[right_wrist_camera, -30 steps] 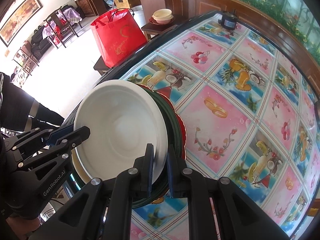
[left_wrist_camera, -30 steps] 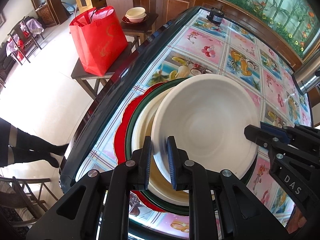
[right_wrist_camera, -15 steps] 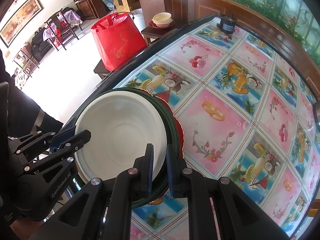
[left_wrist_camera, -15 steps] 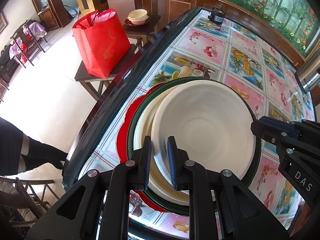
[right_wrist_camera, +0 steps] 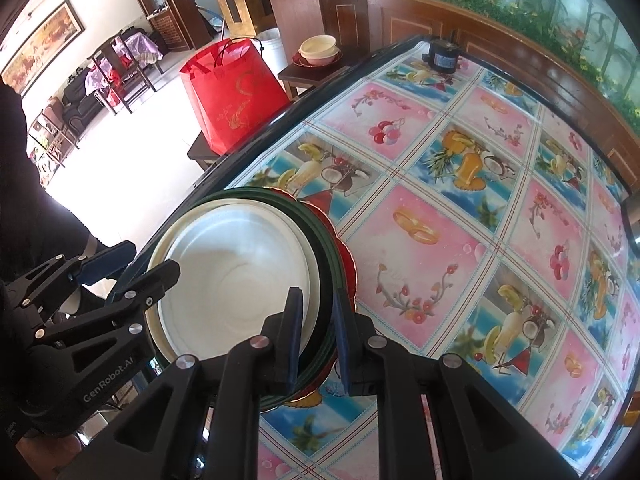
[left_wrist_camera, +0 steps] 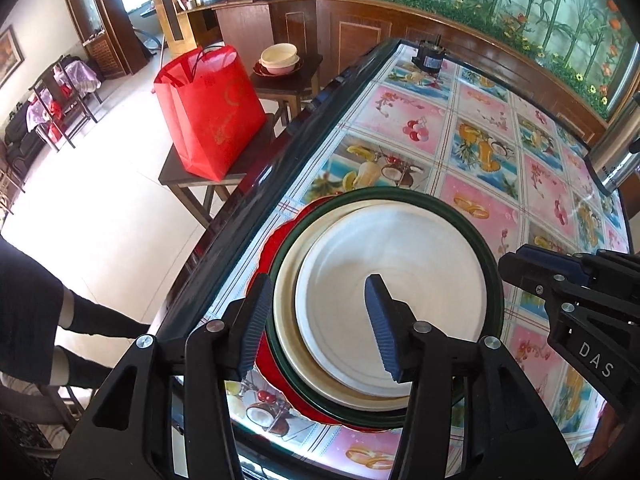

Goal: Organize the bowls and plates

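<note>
Stack of dishes is sitting near the bench [right_wrist_camera: 460,240] edge: white plate [left_wrist_camera: 396,280] on top, cream plate [left_wrist_camera: 286,292] under it, both inside a dark green plate [left_wrist_camera: 494,280], with a red scalloped plate [left_wrist_camera: 276,240] at the bottom.

Left hand-held gripper [left_wrist_camera: 316,320] is standing open, its fingers spread wide, one outside the stack rim and one over the white plate, gripping nothing.

Right hand-held gripper [right_wrist_camera: 318,334] is sitting narrowly parted, jaws straddling the stack rim; cannot tell whether the pads are pressing it.

Red bag [left_wrist_camera: 208,112] is resting on a side stool, off the bench.
</note>
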`<state>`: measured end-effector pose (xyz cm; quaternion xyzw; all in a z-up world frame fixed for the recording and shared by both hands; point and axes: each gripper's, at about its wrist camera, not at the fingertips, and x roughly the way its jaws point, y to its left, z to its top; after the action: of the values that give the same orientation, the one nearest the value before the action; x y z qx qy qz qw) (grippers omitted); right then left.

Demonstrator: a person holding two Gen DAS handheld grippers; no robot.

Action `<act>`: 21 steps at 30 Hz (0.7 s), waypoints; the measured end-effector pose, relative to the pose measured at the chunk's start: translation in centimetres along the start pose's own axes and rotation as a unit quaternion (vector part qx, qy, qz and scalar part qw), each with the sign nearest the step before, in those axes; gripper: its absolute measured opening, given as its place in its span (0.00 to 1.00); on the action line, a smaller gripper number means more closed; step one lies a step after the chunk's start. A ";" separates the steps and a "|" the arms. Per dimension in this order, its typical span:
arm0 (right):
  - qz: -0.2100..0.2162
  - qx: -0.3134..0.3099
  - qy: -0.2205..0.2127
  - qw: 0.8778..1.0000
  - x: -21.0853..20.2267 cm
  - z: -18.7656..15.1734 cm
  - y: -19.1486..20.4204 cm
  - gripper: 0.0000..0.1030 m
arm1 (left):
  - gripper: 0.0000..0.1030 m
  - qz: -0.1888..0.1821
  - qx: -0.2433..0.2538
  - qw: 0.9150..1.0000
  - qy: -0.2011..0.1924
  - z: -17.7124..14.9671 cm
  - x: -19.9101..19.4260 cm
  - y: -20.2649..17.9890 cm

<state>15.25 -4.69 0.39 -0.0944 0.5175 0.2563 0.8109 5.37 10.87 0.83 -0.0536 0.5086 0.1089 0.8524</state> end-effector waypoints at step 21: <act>-0.029 0.059 -0.042 0.997 -2.7 -1.5 -4.7 0.31 | 0.47 -0.028 0.050 0.997 -0.045 1.3 -2.2 -5.7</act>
<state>15.53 -10.17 1.59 -0.0510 0.4945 0.2053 0.8430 6.82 5.29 3.29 -0.0205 0.4725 0.0619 0.8789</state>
